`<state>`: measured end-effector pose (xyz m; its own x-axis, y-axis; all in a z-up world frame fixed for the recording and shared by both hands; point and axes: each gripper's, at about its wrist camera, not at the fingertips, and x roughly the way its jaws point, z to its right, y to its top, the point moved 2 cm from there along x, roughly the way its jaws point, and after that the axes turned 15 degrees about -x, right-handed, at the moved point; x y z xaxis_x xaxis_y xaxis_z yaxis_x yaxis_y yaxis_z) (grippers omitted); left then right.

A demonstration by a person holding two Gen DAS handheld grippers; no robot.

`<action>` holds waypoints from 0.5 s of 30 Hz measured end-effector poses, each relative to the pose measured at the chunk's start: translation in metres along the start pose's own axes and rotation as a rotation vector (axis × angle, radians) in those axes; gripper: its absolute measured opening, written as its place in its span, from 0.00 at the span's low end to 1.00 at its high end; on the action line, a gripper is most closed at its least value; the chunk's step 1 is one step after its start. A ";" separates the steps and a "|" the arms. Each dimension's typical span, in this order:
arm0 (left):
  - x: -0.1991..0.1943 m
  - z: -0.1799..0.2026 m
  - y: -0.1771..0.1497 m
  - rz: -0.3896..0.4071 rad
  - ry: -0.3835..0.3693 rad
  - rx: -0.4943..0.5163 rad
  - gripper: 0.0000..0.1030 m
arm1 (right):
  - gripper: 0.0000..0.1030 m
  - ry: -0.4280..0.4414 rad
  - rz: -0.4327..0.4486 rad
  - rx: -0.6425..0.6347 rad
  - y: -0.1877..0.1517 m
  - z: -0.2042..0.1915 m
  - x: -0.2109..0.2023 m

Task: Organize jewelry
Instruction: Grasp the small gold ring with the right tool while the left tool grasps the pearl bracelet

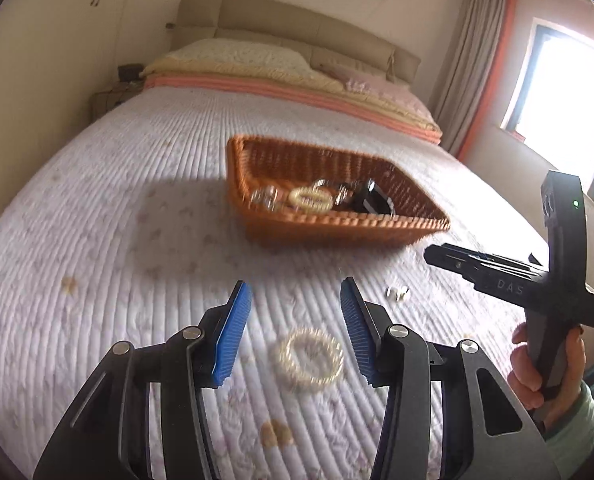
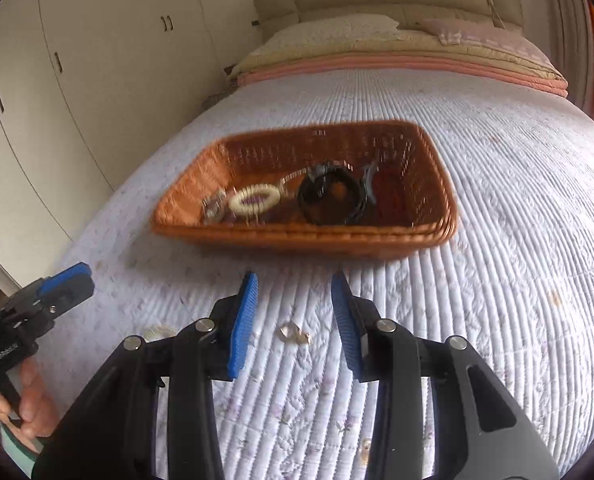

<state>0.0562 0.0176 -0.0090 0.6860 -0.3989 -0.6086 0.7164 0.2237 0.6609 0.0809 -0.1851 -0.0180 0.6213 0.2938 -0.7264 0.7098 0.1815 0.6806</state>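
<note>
On the bed, left wrist view: left gripper (image 1: 295,334) half open, empty, above the pearl bracelet (image 1: 309,356) lying on the quilt (image 1: 117,240). Lower straight, straddle the ring, pinch one side. Basket (image 1: 337,228) just ahead already holds pieces. Right wrist view: right gripper (image 2: 295,326) narrowly open, empty, over small gold earrings (image 2: 295,333). Tiny, so centre well, press into the quilt before closing.

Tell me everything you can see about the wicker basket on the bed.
The wicker basket is a shallow, rectangular tray of orange-brown woven strands with sloping sides and a thicker rim. It sits flat and open-topped on the quilted white bedspread, ahead of both grippers, neither touching it. Inside lie a cream beaded bracelet, a black bangle-like ring and some blurred silvery pieces.
</note>
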 end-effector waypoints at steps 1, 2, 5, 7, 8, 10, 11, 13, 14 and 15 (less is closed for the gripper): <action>0.003 -0.003 -0.004 -0.012 0.015 -0.001 0.44 | 0.34 0.013 -0.022 0.006 -0.006 0.001 0.008; 0.008 -0.006 -0.009 -0.028 0.036 0.002 0.44 | 0.34 0.029 -0.048 0.024 -0.010 0.004 0.018; 0.022 -0.012 -0.021 -0.081 0.080 0.013 0.44 | 0.34 0.077 -0.089 0.068 -0.017 0.008 0.035; 0.029 -0.017 -0.026 -0.106 0.089 0.010 0.44 | 0.34 0.087 -0.108 0.075 -0.018 0.009 0.040; 0.032 -0.019 -0.028 -0.114 0.093 0.006 0.44 | 0.34 0.104 -0.115 0.074 -0.018 0.008 0.042; 0.036 -0.021 -0.031 -0.127 0.102 0.007 0.43 | 0.34 0.106 -0.130 0.060 -0.018 0.005 0.045; 0.035 -0.020 -0.031 -0.123 0.103 0.012 0.43 | 0.34 0.104 -0.139 0.049 -0.019 0.003 0.046; 0.034 -0.019 -0.034 -0.123 0.096 0.024 0.43 | 0.32 0.108 -0.148 0.024 -0.020 -0.005 0.050; 0.033 -0.019 -0.035 -0.123 0.094 0.030 0.42 | 0.32 0.121 -0.150 0.018 -0.022 -0.009 0.048; 0.033 -0.019 -0.037 -0.121 0.097 0.036 0.42 | 0.32 0.130 -0.152 0.005 -0.024 -0.015 0.045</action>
<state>0.0552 0.0131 -0.0621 0.6053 -0.3330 -0.7230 0.7907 0.1463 0.5945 0.0869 -0.1624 -0.0658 0.4595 0.3818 -0.8019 0.7938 0.2286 0.5636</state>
